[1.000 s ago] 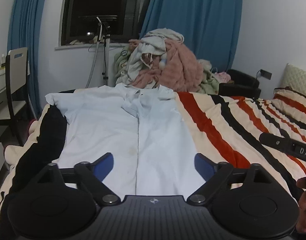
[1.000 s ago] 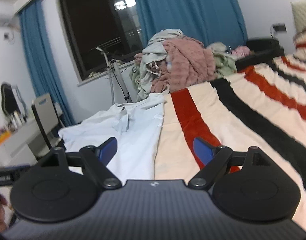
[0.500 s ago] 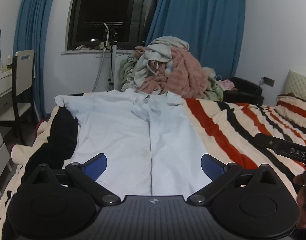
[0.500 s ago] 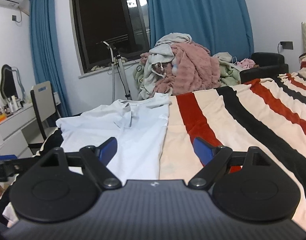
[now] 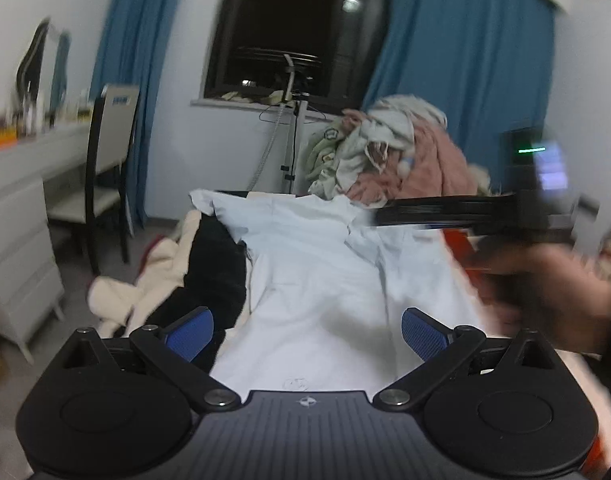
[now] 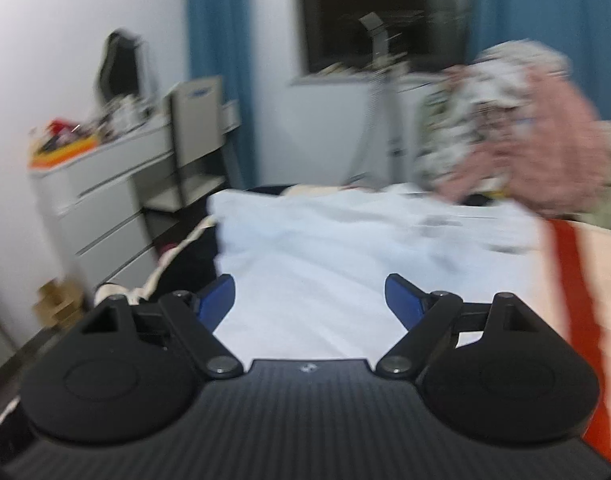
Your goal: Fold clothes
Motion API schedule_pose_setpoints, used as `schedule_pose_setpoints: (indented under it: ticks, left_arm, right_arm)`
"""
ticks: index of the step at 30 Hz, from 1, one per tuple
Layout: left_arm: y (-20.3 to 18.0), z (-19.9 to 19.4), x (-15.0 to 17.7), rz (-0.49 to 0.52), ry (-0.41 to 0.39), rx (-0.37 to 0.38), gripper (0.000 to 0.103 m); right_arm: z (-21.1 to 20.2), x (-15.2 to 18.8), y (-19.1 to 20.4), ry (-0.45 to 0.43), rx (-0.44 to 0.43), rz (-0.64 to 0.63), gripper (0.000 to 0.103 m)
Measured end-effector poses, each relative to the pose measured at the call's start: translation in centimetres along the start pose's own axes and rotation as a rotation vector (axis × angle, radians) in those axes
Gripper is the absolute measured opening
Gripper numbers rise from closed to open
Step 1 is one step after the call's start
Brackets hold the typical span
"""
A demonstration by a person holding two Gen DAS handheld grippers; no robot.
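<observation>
Shirt [image 5: 325,280] lies flat on the bed [image 6: 577,280] at twelve o'clock of both wide-open, empty claws, left claw [image 5: 307,330] and right claw [image 6: 310,298]. Pinching the blanket along with the hem could drag it crooked.

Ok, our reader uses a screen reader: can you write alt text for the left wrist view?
A pale blue shirt lies spread flat on a bed, seen between the open, empty blue-padded fingers of the left gripper. A blurred hand with the right gripper crosses on the right; a clothes pile sits behind.
</observation>
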State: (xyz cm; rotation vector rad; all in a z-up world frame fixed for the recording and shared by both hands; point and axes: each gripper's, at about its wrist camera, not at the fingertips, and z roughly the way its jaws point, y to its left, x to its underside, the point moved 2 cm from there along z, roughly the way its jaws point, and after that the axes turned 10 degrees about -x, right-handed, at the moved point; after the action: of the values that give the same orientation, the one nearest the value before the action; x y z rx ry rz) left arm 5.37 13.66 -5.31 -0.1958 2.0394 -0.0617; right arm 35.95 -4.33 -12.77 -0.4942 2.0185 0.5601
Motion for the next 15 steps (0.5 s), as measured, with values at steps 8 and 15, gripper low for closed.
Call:
schedule_pose_setpoints:
  ticks: [8, 15]
  left_arm:
    - [4.5, 7.3, 0.6, -0.141, 0.067, -0.046, 0.101]
    - [6.5, 12.1, 1.8, -0.217, 0.108, -0.062, 0.101]
  right_arm:
    - [21.5, -3.7, 2.5, 0.082, -0.106, 0.001, 0.083]
    - [30.0, -3.3, 0.3, 0.068, -0.011, 0.104, 0.033]
